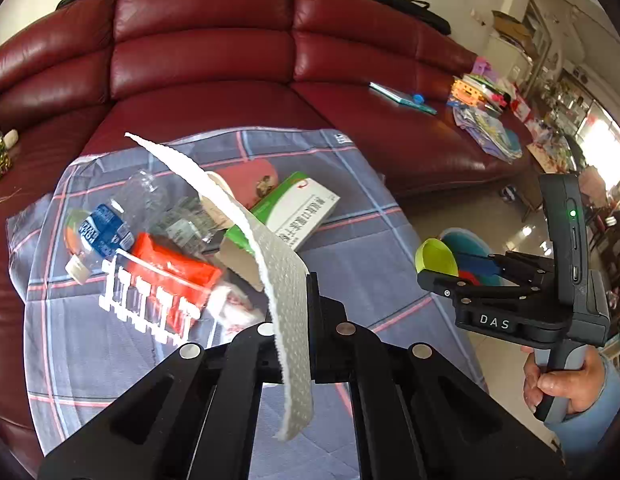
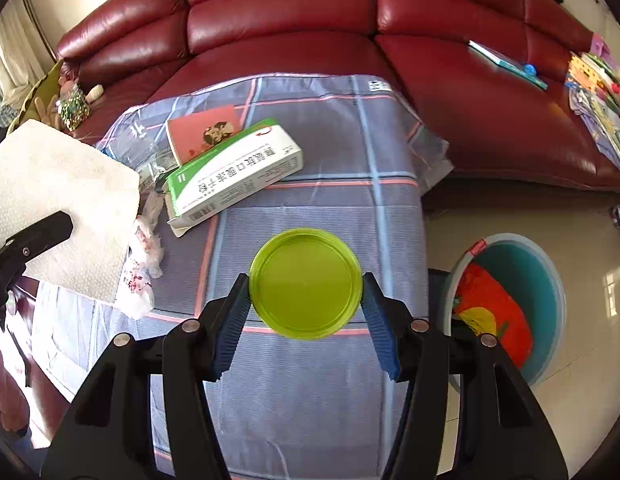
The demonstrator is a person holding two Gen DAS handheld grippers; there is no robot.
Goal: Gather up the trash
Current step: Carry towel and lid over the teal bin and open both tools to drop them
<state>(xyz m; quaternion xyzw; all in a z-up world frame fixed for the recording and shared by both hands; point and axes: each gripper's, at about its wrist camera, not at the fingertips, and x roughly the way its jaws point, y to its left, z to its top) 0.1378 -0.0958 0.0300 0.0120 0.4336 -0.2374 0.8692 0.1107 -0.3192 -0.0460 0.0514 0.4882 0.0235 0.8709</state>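
My left gripper is shut on a white paper towel sheet, held above the checked cloth; the sheet also shows at the left of the right wrist view. My right gripper is shut on a lime-green round lid, held above the cloth; it shows in the left wrist view too. On the cloth lie a green-and-white box, a crushed clear bottle, a red wrapper, a white plastic rack and crumpled wrappers.
A blue bin with red and yellow trash inside stands on the floor right of the cloth. The red leather sofa lies behind, with books and toys on its right seats and glittery clutter at the left.
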